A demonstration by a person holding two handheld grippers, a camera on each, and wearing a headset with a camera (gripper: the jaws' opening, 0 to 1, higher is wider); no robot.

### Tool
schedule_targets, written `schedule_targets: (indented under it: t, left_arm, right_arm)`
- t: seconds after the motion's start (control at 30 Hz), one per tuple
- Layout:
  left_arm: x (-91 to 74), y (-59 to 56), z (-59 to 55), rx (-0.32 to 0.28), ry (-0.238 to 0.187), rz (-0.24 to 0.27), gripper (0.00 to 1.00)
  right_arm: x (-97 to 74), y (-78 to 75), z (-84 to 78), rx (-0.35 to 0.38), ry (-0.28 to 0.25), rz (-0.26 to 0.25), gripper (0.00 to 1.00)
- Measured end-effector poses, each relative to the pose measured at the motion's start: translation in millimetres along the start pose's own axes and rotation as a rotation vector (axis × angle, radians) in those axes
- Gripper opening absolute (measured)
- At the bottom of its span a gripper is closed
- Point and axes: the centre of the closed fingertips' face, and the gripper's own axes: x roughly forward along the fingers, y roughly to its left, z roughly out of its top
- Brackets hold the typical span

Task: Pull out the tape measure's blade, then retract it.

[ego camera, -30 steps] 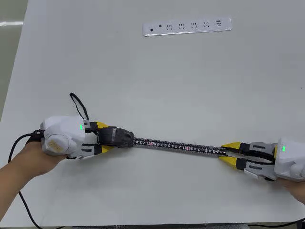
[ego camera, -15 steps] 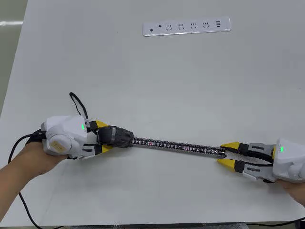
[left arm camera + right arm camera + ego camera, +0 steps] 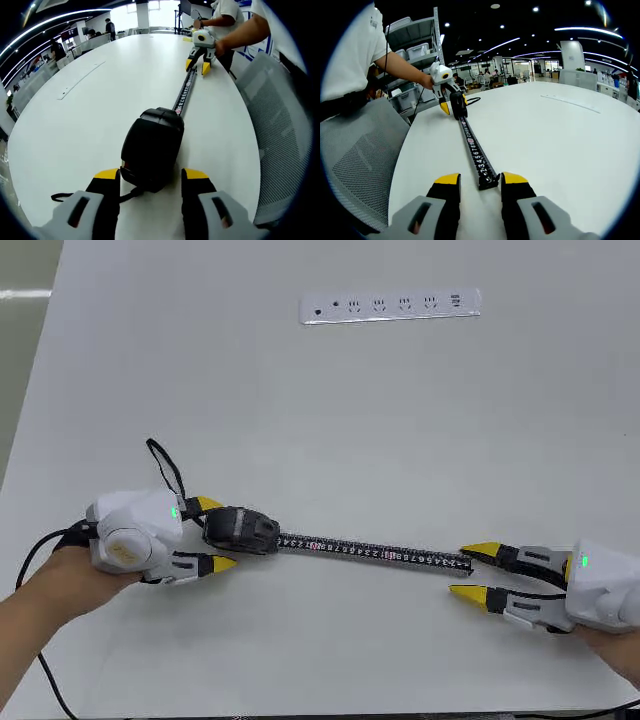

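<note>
Left gripper [image 3: 222, 533] holds its jaws spread either side of the tape measure [image 3: 250, 530], gripping nothing; right gripper [image 3: 460, 570] also spread, around the pulled-out blade [image 3: 375, 552] tip.

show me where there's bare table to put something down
Widest free patch: the table between the power strip and the blade. A narrower bare band runs between the blade and the near edge. Crowded along the blade line: case inside the open left gripper, blade tip inside the open right gripper.
</note>
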Motion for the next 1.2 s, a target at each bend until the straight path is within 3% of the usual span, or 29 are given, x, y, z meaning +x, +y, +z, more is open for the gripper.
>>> schedule_targets:
  t: [0.43, 0.67, 0.93, 1.0, 1.2]
  left_arm:
    - [-1.5, -0.4, 0.8, -0.041, -0.022, 0.026, 0.56]
    - [-4.4, -0.9, 1.9, -0.068, -0.043, 0.035, 0.55]
    - [-13.0, -2.4, 6.3, -0.121, -0.075, 0.087, 0.54]
    - [-15.8, -2.0, 9.9, -0.17, -0.112, 0.107, 0.54]
    - [-22.8, -5.2, 5.5, -0.212, -0.126, 0.155, 0.54]
  right_arm:
    - [-0.1, -0.8, 5.7, 0.025, -0.012, -0.042, 0.37]
    - [0.7, -0.1, 8.7, 0.036, -0.025, -0.05, 0.38]
    - [0.7, 4.4, 11.6, 0.041, -0.04, -0.121, 0.39]
    - [-0.8, 5.8, 15.7, 0.061, -0.063, -0.132, 0.39]
    - [-1.5, 9.6, 16.2, 0.064, -0.062, -0.166, 0.41]
